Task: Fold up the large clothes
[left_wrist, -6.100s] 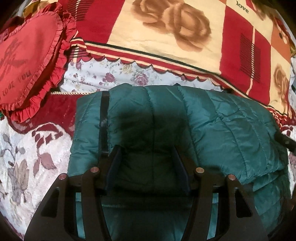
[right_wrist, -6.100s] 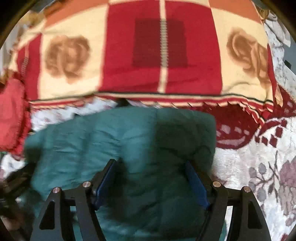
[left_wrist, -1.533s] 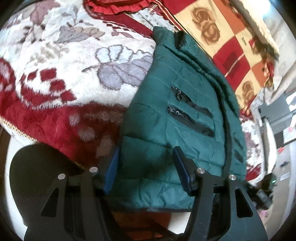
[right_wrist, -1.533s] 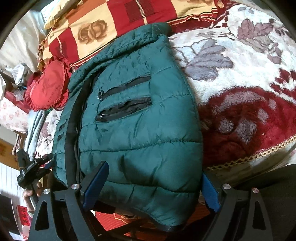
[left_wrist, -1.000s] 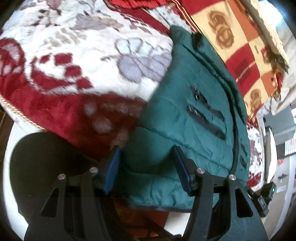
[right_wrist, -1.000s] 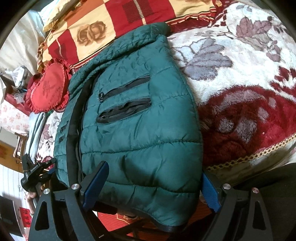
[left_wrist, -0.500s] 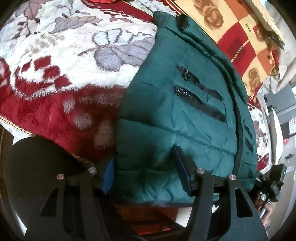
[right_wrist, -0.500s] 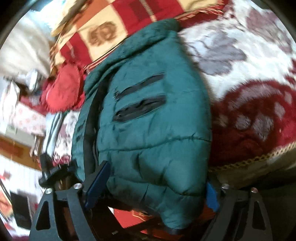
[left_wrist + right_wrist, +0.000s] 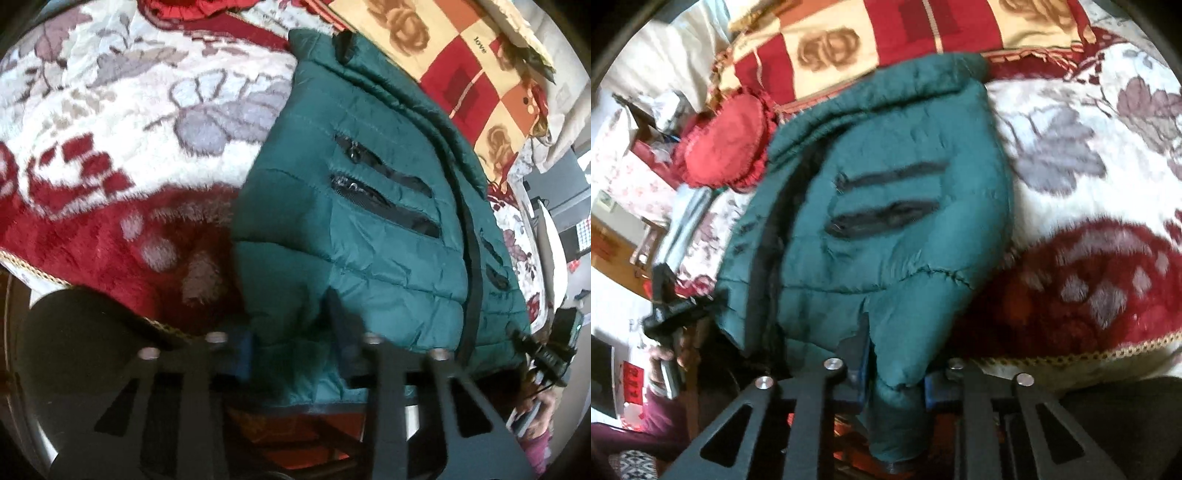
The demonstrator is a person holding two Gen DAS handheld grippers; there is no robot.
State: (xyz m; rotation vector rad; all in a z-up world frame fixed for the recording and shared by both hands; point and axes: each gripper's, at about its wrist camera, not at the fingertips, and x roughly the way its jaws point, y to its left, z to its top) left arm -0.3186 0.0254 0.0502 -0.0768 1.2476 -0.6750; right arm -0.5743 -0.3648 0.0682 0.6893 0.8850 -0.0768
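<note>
While both grippers' fingers close, pinching hem, green quilted jacket (image 9: 369, 206) bunches, pockets unzipped.

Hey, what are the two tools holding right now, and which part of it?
Both tools are closing on the green jacket at its bottom hem, which hangs off the bed: left tool at one corner, right tool at the other.

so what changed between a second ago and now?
Both tongs were open around the hem of the green puffer jacket; now the left tongs and right tongs are closing, each bunching hem fabric between its pads. The right corner looks slightly lifted. The rest of the jacket lies where it was on the floral blanket, zip pockets up.
</note>
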